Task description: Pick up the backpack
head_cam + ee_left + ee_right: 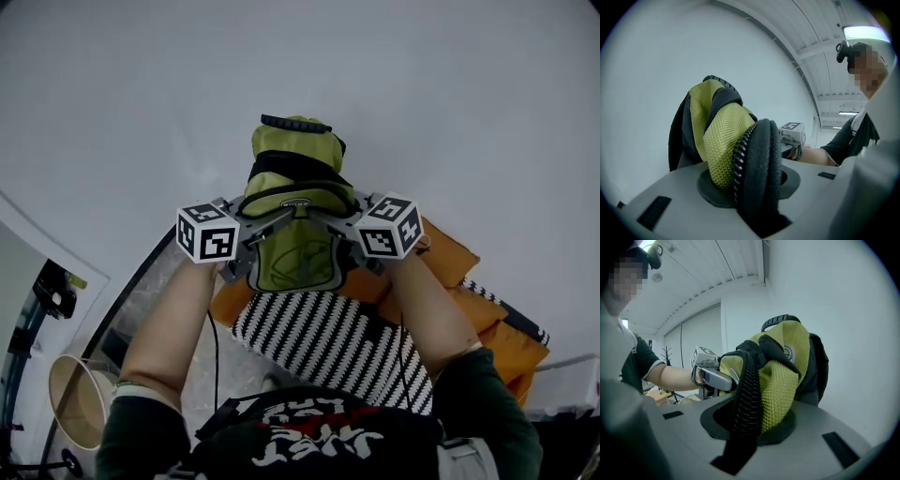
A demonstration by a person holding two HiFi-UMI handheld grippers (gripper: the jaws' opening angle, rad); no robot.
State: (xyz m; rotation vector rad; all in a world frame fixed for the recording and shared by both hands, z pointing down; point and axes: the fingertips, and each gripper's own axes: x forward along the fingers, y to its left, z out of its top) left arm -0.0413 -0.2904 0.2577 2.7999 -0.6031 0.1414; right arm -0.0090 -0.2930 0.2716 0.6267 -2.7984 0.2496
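Backpack (292,202): yellow-green mesh with black trim and a black carry handle on top. It is upright and held up in front of the person, between the two grippers. In both gripper views only wall shows behind it, and no surface is seen touching it.

Wall (450,103): pale and plain, filling most of the head view behind the pack.

Striped surface (328,342): black-and-white weave, low in the head view, between the person's forearms and nearer the body than the pack.

Orange pieces (464,267): stacked at the right of the striped surface. What they are cannot be told.

Round tan container (80,403): at the lower left of the head view, well apart from the pack.

Left gripper (251,242): clenched on the pack's left side. Its own view shows a fold of yellow-green mesh and a thick black zippered edge (757,173) pinched between the jaws, with the pads pressing on the fabric.

Right gripper (345,236): clenched on the pack's right side. Its own view shows a black zipper strip (743,399) and mesh squeezed between the jaws.

Each gripper view shows the opposite gripper's marker cube just beyond the pack.
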